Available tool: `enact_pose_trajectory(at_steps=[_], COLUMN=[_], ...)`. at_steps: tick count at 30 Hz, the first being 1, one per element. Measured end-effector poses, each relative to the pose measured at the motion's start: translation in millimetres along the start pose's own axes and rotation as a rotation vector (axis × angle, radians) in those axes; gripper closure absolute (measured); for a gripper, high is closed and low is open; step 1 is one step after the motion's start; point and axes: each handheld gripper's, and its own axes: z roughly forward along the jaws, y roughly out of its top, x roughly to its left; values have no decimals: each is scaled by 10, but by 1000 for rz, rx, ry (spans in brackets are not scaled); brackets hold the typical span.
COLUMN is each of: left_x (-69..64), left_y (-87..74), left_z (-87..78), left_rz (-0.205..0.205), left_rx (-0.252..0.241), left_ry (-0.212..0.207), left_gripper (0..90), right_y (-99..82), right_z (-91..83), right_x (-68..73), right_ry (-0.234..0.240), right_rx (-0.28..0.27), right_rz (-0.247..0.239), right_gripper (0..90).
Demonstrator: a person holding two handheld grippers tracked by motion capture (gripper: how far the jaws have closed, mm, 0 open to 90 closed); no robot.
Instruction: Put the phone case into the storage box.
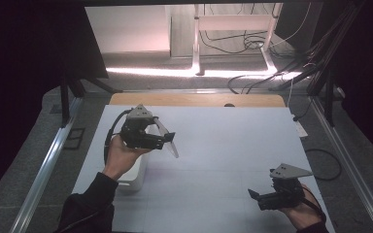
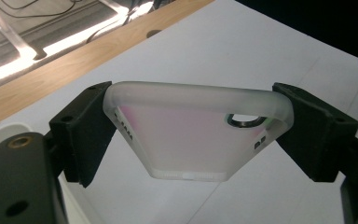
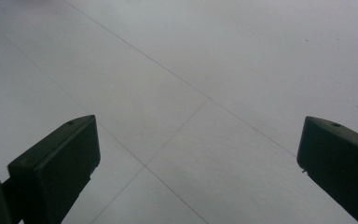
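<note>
Left tool (image 1: 169, 141) pinches translucent phone case (image 2: 193, 135) across its width above the bench (image 1: 223, 145), long axis slanting down toward the spread, empty right tool (image 1: 255, 199).

At centre left, the left gripper (image 1: 167, 141) clamps a translucent frosted phone case (image 1: 167, 137) above the white table sheet (image 1: 223, 141). The right gripper (image 1: 255, 196) hovers at lower right.

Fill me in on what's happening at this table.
A person holds a gripper in each hand over a white table. The left gripper is shut on a frosted, translucent phone case, clamped by its sides and lifted off the surface. The right gripper has its jaws wide apart with nothing between them, low over the table. A white bin sits beneath the left hand.
</note>
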Motion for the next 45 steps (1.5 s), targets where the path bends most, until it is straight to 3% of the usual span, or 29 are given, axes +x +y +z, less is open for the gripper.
enact_pose_trajectory(at_steps=[7, 19, 39, 45], left_x=[108, 281, 573, 654], left_y=[63, 128, 139, 119], left_z=[-52, -191, -320, -305], left_rz=[-12, -37, -115, -138], left_rx=[10, 19, 33, 41], left_ry=[54, 139, 278, 301], left_gripper=[176, 176, 176, 176], right_y=[-102, -221, -290, -295], right_z=[-65, -189, -294, -302], right_x=[-73, -135, -165, -164], right_ry=[-44, -71, -97, -102], right_rx=[10, 5, -7, -16], right_rz=[33, 97, 136, 138], right_gripper=[0, 0, 0, 0])
